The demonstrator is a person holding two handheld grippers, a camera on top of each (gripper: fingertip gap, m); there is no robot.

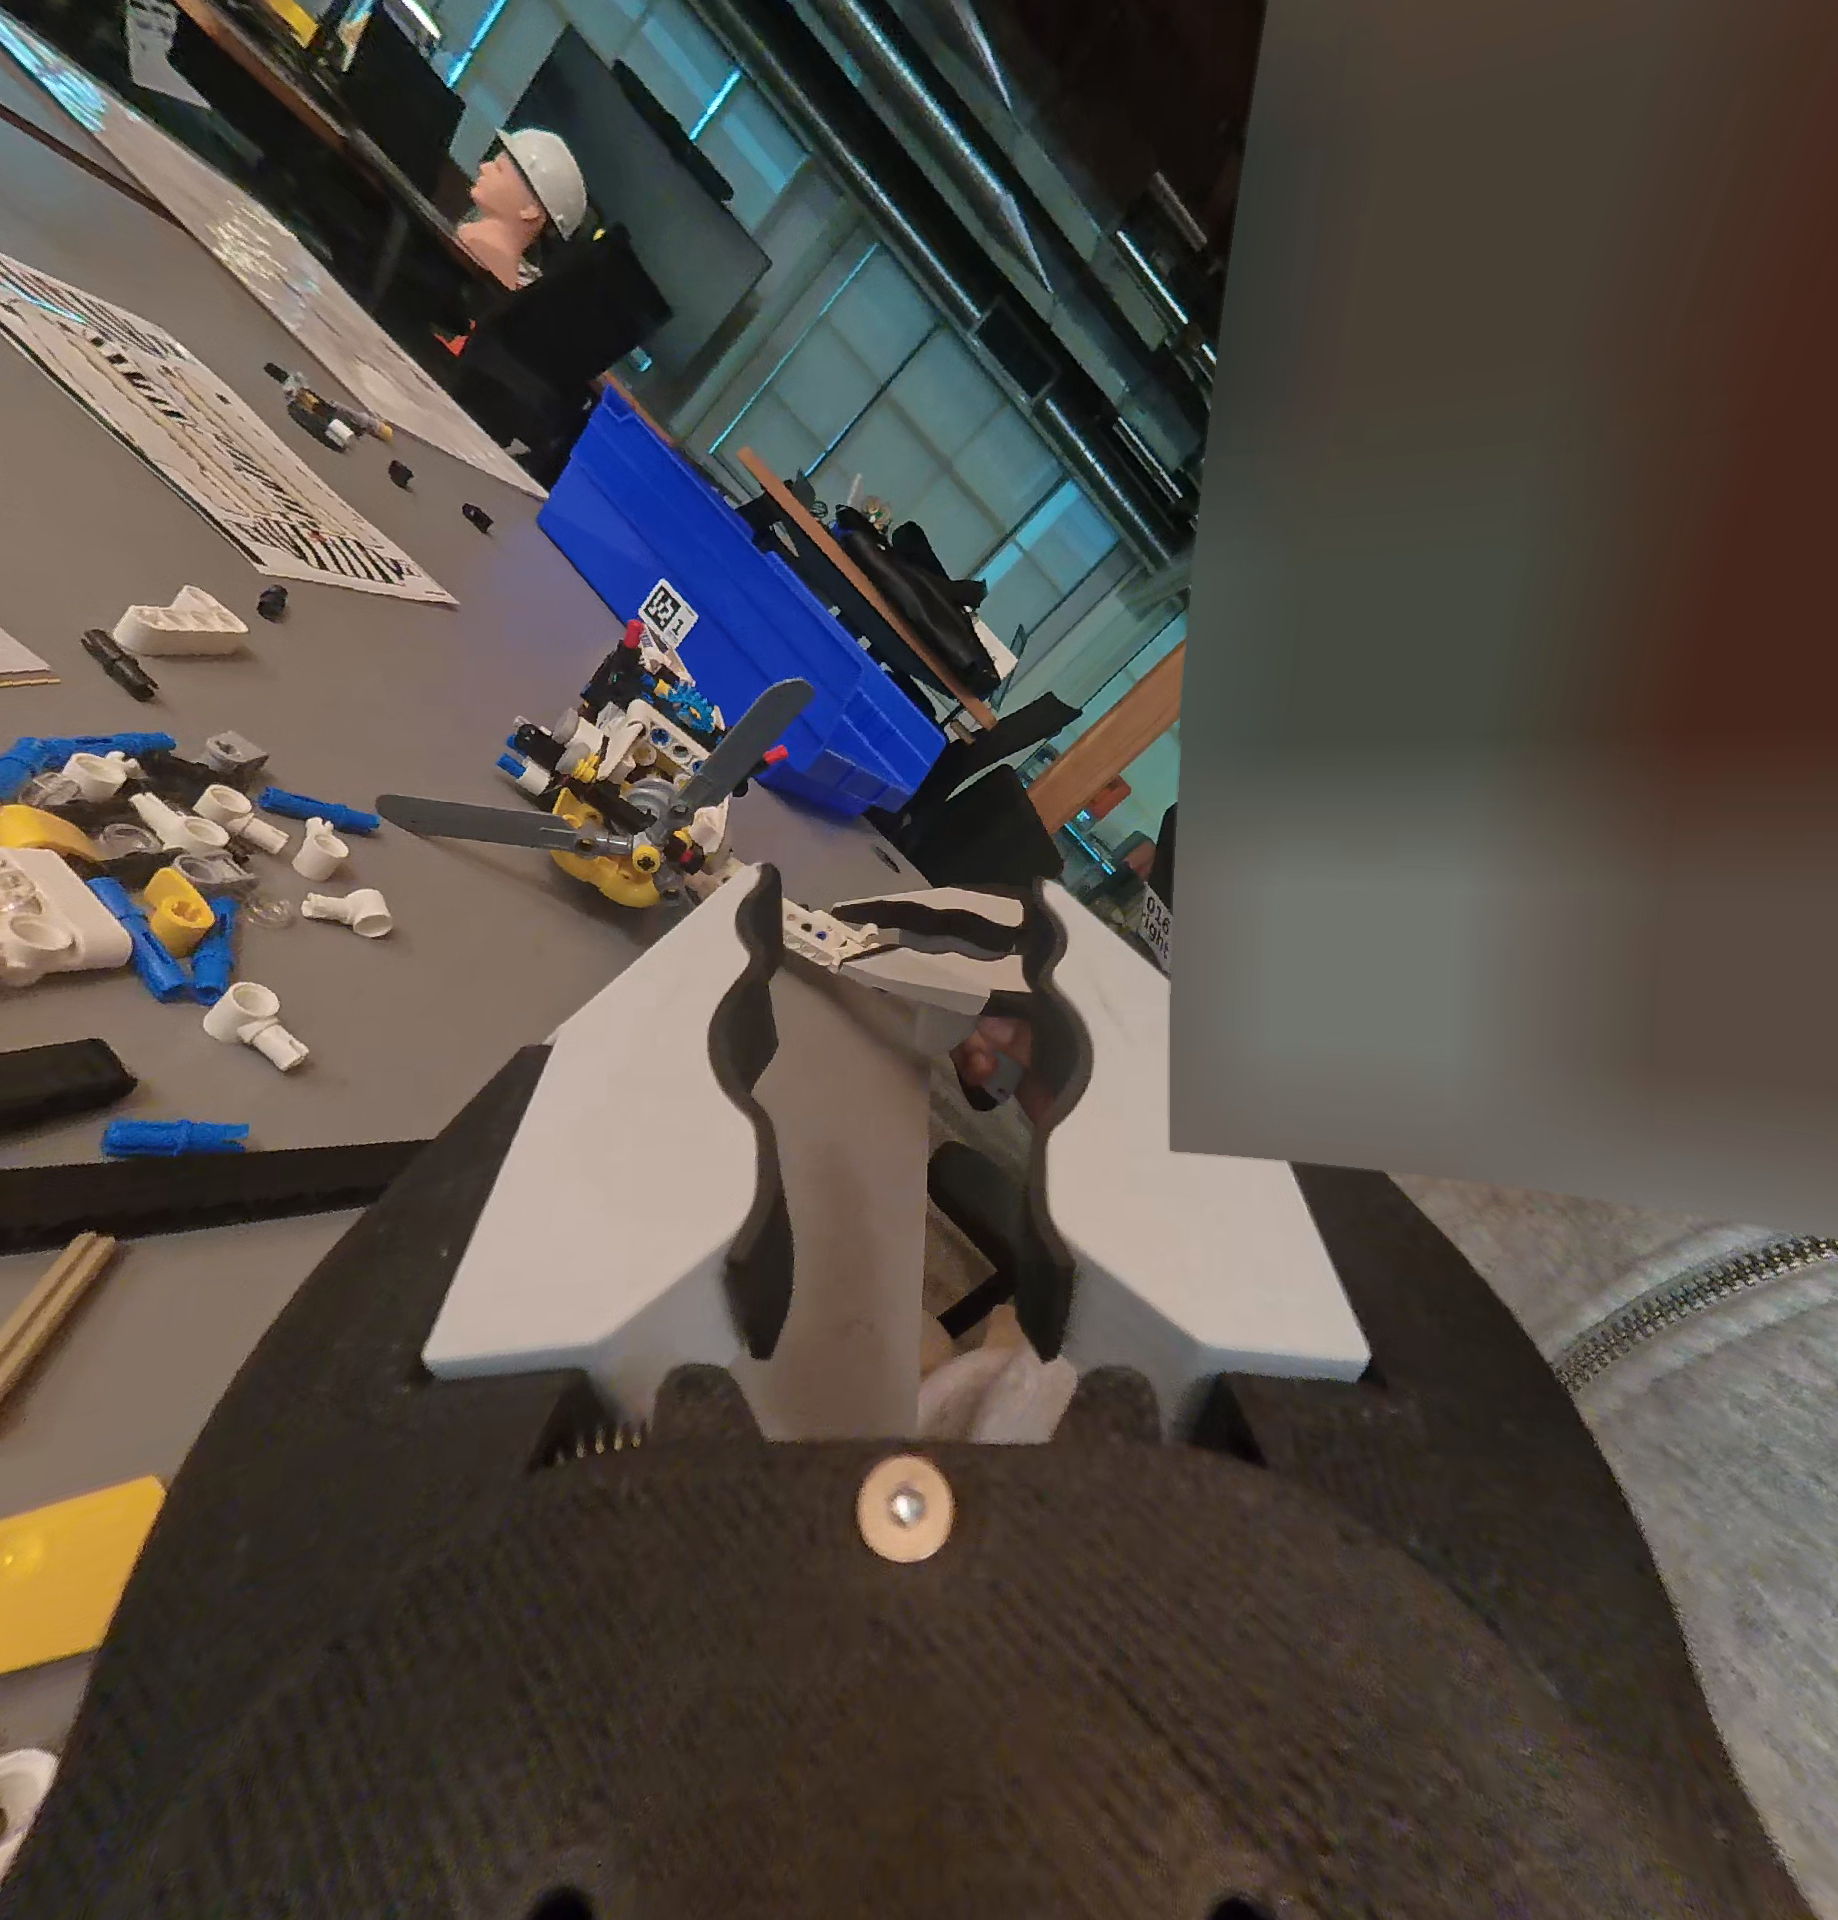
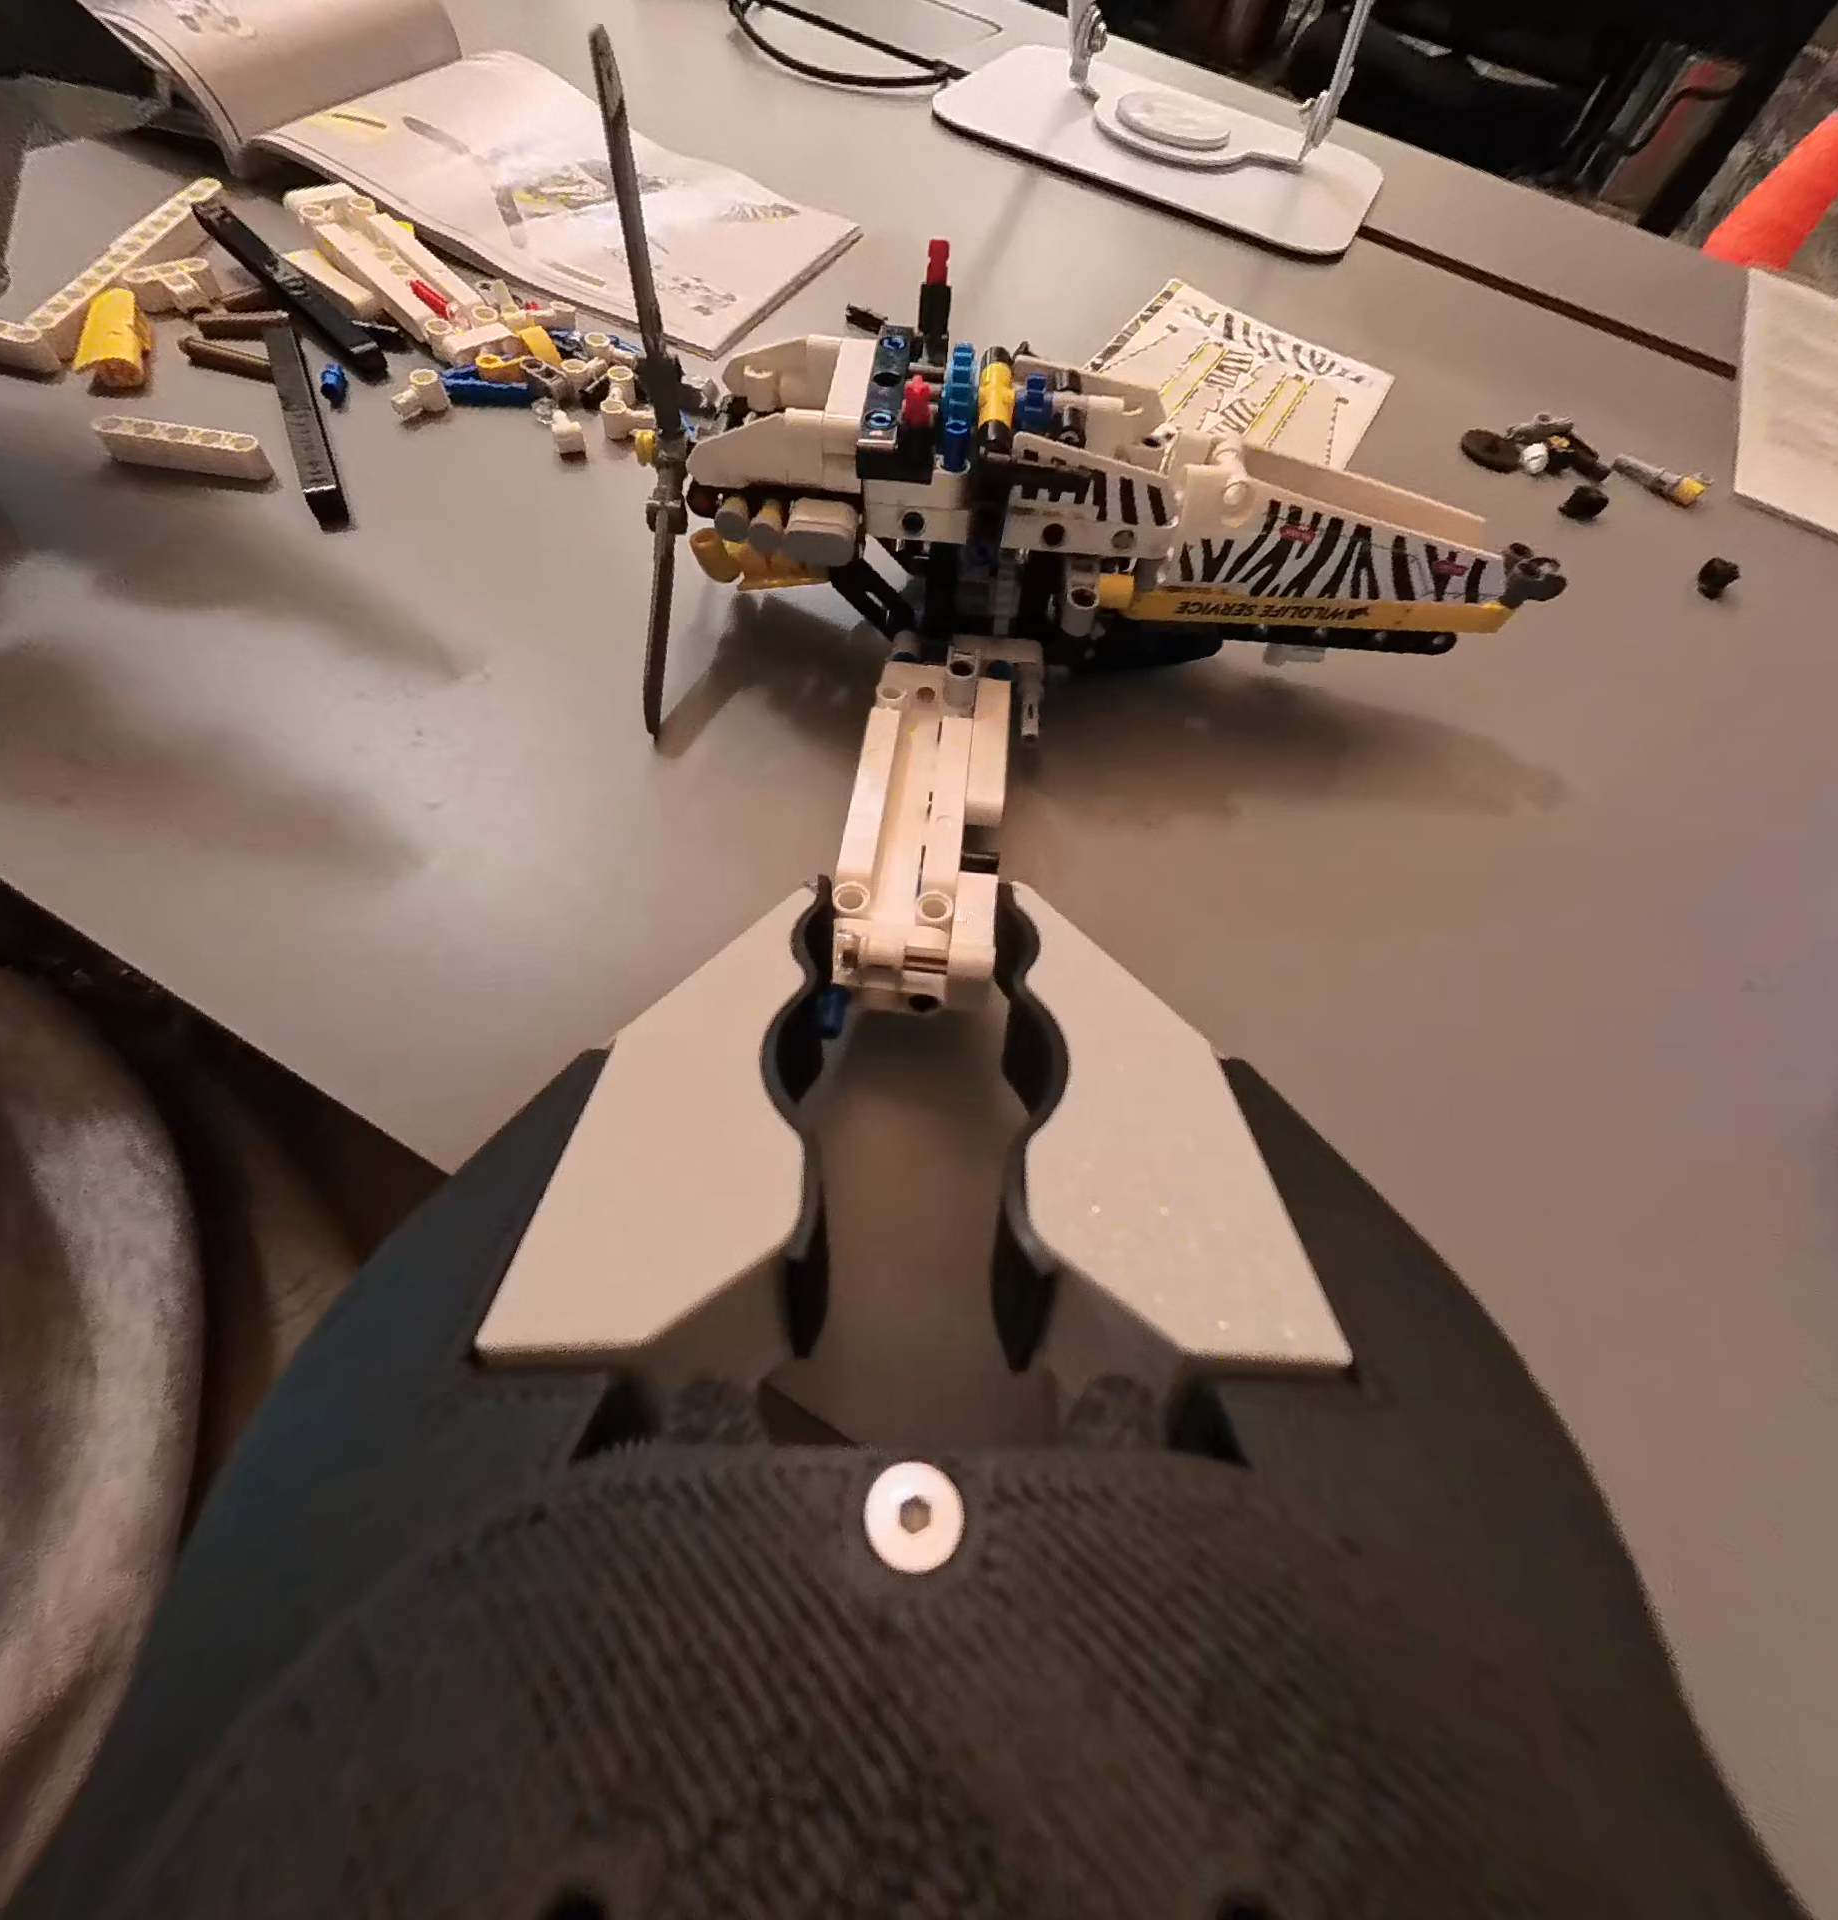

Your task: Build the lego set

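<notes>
You had the right gripper (image 2: pixel 915 940) pinching the near end of the white wing (image 2: pixel 920 821), jaws pressed onto its sides. The wing ran straight away from you to the plane (image 2: pixel 998 488), its far end at the body's underside, though whether it was seated there I could not tell. To do this step well, I judged you should push along the wing's length, level with the table (image 2: pixel 1414 883), and not twist: a pinch on one end gives the leverage to snap pins loose. Your wrist looked low and square to the fuselage, which suited that.

The left gripper (image 1: pixel 899 914) sat at the near table edge, tilted, fingers aimed far and right. Its jaws stood spread and empty; the striped panel seen between the tips belonged to the right tool beyond, I think. Bracing the plane with it seemed wise.

Farther left lay the loose parts (image 2: pixel 479 364), and past them the booklet (image 2: pixel 541 177). The propeller (image 2: pixel 640 384) stood upright on the nose, left.
</notes>
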